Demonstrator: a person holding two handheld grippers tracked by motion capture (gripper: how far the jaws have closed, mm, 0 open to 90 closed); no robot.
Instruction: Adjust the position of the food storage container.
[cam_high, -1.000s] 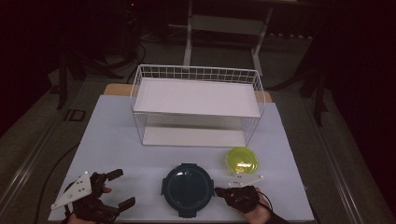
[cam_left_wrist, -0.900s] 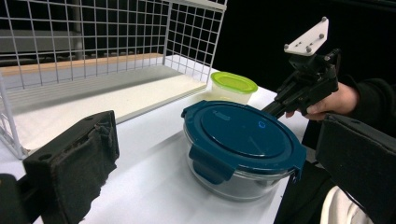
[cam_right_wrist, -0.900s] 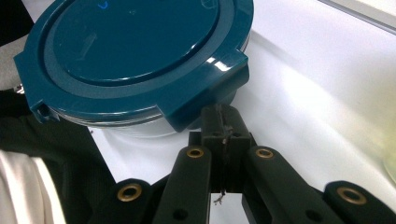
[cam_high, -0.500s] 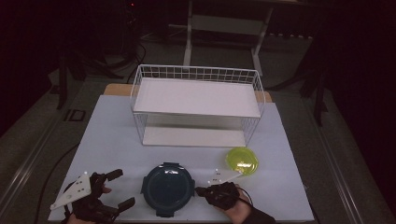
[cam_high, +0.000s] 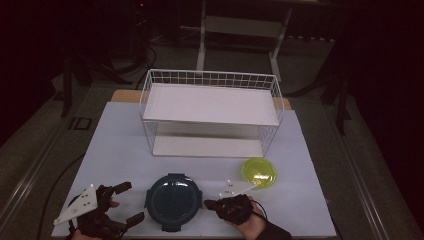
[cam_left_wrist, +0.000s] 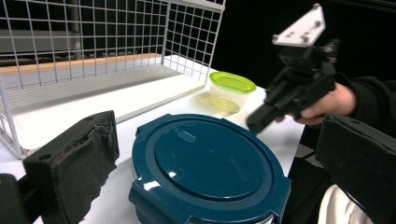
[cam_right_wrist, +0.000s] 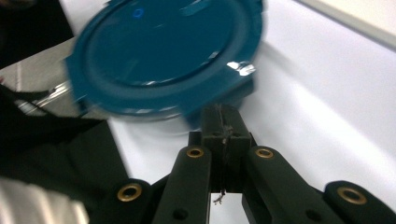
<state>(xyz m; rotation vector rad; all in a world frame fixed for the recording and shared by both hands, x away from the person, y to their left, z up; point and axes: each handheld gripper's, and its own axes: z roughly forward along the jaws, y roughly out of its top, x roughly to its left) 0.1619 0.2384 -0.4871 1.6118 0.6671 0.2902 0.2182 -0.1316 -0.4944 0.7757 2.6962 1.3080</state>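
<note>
Blue container (cam_high: 172, 201) slides left, pushed by the right tool (cam_high: 212, 204) with jaws together; left tool (cam_high: 131, 202) gapes apart. Keep shoving and it could tip off the tabletop (cam_high: 300, 150) edge.

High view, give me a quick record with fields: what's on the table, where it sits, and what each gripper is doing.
container: round dark blue lidded container, lid on, at the table's near edge
left gripper: jaws open, beside the container's left side
right gripper: jaws shut, tips at the container's right rim
small tub: clear tub with green lid, right of the container
rack: white wire rack, two shelves, behind the container
surface: white table
</note>
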